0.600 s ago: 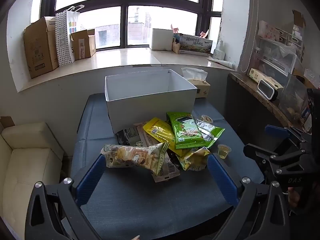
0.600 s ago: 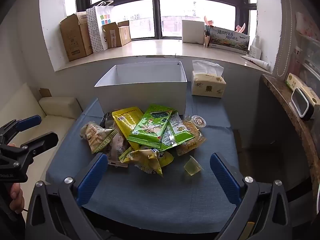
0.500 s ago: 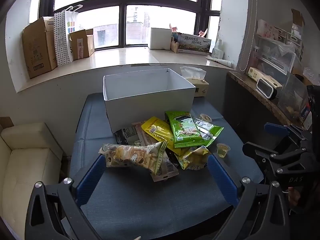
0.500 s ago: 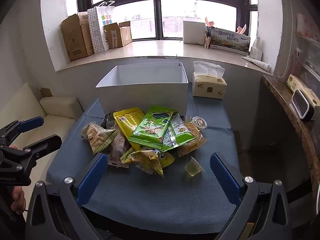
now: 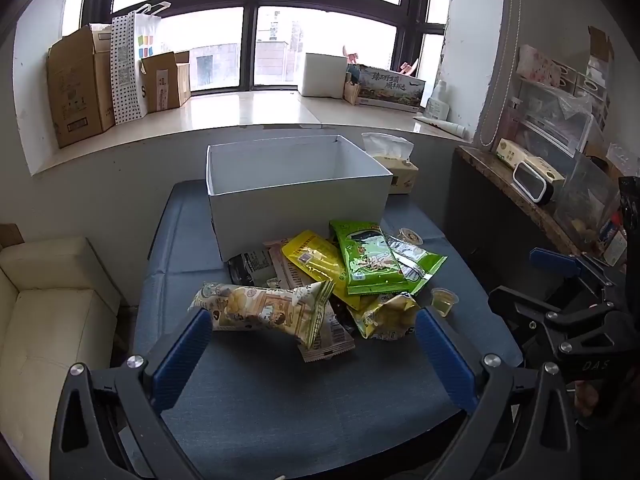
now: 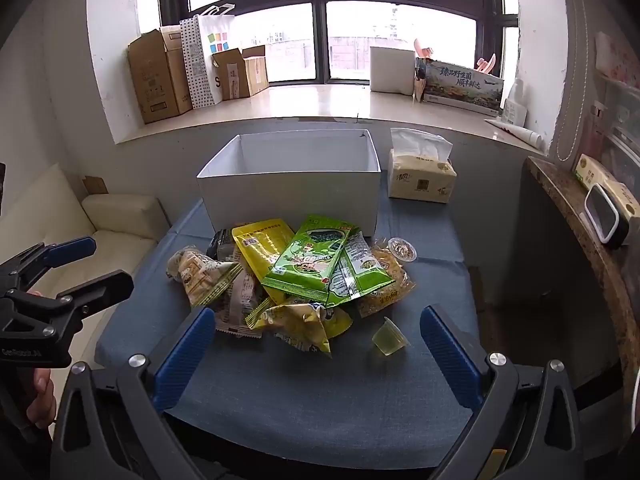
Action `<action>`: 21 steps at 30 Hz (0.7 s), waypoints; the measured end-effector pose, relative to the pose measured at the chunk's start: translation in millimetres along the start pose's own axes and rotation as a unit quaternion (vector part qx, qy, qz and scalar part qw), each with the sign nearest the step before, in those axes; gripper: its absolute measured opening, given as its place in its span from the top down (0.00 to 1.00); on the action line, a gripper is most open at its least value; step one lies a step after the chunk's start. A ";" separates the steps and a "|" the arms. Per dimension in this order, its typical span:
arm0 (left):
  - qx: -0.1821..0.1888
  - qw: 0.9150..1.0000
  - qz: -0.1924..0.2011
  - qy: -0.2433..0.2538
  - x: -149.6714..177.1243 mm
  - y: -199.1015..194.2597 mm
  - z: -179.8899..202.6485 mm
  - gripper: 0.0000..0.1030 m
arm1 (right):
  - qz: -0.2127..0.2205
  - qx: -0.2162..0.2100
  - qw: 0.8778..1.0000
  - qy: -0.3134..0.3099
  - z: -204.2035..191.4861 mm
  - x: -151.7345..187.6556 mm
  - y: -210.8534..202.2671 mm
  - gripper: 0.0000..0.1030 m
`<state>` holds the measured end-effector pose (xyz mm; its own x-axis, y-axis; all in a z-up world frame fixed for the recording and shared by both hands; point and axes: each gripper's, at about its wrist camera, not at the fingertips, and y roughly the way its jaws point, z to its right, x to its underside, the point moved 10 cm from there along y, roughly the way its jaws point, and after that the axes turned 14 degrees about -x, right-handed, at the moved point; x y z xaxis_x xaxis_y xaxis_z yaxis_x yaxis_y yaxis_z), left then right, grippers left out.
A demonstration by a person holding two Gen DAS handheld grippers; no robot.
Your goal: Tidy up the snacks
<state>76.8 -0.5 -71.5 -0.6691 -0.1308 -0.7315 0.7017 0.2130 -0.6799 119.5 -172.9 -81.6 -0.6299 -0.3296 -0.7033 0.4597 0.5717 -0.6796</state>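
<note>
1. Lying heaped on the blue table [image 6: 320, 400], a pile of snack packets is seen just in front of the white box [image 6: 292, 196], which stands open-topped.
2. A green packet [image 6: 308, 264] is laid on top of a yellow packet [image 6: 262, 248]; a beige packet [image 5: 264, 312] is set at the pile's left edge.
3. A small jelly cup [image 6: 388, 338] is placed just beside the pile, apart from it.
4. The left gripper [image 5: 316, 344] is held wide open above the table, with nothing between its blue pads.
5. The right gripper [image 6: 316, 344] is likewise spread wide, and nothing is grasped.
6. A tissue box [image 6: 420, 180] is seen to the right of the white box.
</note>
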 end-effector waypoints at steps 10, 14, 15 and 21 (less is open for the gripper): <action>0.004 1.000 0.006 0.003 0.1 -2.0 2.4 0.00 | 0.001 0.001 1.000 0.003 2.6 0.9 0.0 0.00; 0.009 1.000 0.010 0.003 -1.0 -5.9 3.9 0.00 | -0.001 0.005 1.000 0.007 5.5 1.4 0.7 0.00; 0.009 1.000 0.011 0.004 -1.3 -6.6 4.4 0.00 | -0.001 0.005 1.000 0.009 6.1 1.6 0.8 0.00; 0.007 1.000 0.009 0.007 -1.2 -7.0 4.7 0.00 | 0.000 0.003 1.000 0.007 4.8 2.5 0.9 0.00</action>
<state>73.9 -6.4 -66.1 -0.6593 -0.1131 -0.7433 0.7171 0.2025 -0.6669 121.4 -176.9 -85.0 -0.6393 -0.3191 -0.6996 0.4624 0.5675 -0.6813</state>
